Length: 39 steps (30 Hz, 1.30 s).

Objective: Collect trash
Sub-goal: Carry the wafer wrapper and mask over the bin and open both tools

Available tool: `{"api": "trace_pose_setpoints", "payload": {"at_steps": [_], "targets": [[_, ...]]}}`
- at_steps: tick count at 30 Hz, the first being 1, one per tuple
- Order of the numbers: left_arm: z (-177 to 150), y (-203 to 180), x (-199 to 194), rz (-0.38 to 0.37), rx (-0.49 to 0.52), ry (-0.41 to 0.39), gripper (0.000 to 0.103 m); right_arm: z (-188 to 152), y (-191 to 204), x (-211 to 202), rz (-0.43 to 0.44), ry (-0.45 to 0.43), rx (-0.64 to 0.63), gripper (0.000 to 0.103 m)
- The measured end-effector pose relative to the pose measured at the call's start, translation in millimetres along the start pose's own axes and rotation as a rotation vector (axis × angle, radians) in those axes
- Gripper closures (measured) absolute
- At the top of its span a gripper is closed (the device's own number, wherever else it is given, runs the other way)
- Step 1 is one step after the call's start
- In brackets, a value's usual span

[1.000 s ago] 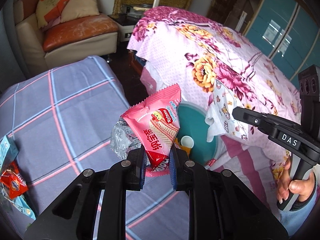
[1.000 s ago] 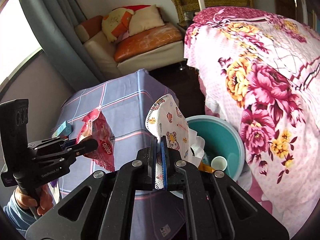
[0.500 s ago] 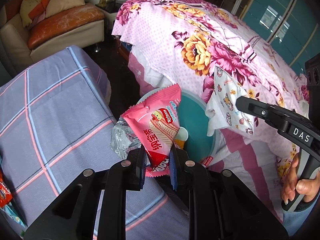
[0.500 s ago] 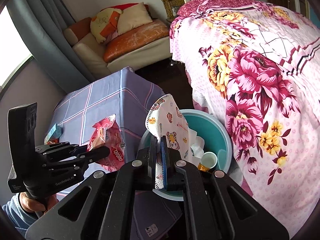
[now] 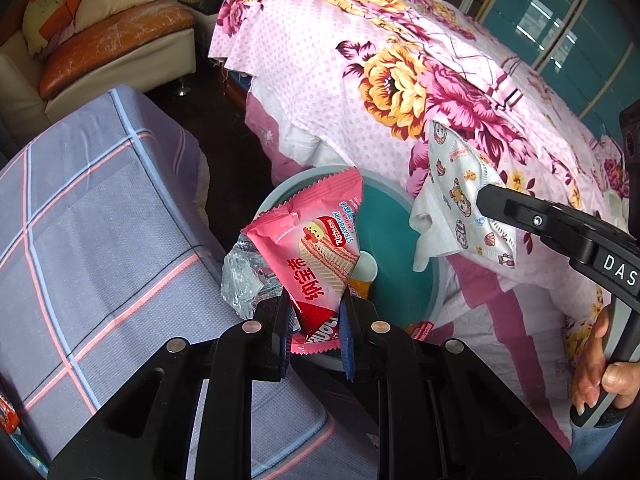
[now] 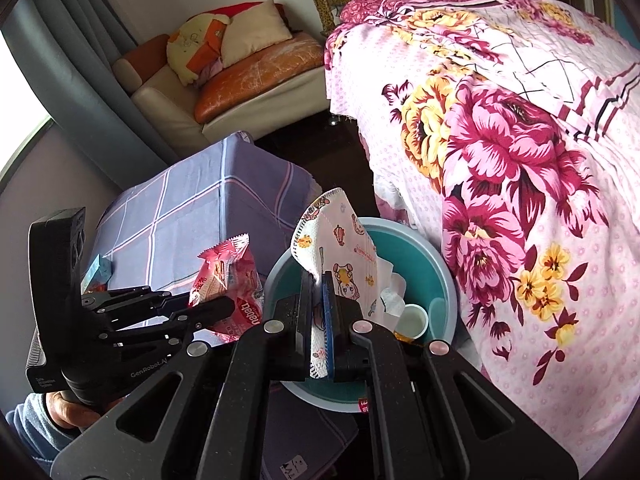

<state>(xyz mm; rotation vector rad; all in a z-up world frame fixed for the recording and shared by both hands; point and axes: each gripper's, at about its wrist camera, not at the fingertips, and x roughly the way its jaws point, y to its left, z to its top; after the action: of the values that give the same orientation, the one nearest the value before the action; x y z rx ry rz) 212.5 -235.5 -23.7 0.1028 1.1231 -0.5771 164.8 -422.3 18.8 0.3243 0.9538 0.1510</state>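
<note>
Now both my grippers have dropped nearer the teal bin (image 5: 424,280): left gripper (image 5: 316,320) clenches the pink wafer wrapper (image 5: 320,264), right gripper (image 6: 322,320) the printed face mask (image 6: 344,248), ready to release.

Left wrist view: close behind its own jaws, aimed steeply down, round teal plastic bin (image 5: 404,264) just beyond the jaws. Right wrist view: likewise, from the opposite side. Shared: bin (image 6: 440,276), grey checked cloth (image 5: 100,216) (image 6: 192,204), floral pink bedspread (image 5: 400,80) (image 6: 500,140).
</note>
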Motion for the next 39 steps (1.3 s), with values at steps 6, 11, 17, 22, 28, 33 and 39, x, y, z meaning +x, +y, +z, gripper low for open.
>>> {"api": "trace_pose_setpoints", "payload": {"at_steps": [6, 11, 17, 22, 28, 33, 39], "targets": [[4, 0, 8, -0.005, -0.012, 0.008, 0.072, 3, -6, 2, -0.011, -0.001, 0.007, 0.098], [7, 0, 6, 0.009, -0.016, -0.016, 0.025, 4, -8, 3, -0.019, 0.002, 0.011, 0.098], [7, 8, 1, 0.033, -0.039, -0.03, 0.014, 5, -8, 4, -0.018, 0.003, 0.01, 0.098], [0, 14, -1, 0.039, -0.054, -0.022, 0.012, 5, -5, 8, -0.021, 0.013, 0.005, 0.098], [-7, 20, -6, 0.033, -0.07, -0.021, 0.01, 5, -4, 14, -0.021, 0.038, 0.027, 0.084], [-10, 23, -9, 0.029, -0.074, -0.022, 0.01, 5, 1, 10, -0.046, 0.023, 0.029, 0.039], [-18, 31, -20, 0.024, -0.092, -0.035, 0.01, 4, 7, 7, -0.083, 0.04, 0.047, 0.025]]}}
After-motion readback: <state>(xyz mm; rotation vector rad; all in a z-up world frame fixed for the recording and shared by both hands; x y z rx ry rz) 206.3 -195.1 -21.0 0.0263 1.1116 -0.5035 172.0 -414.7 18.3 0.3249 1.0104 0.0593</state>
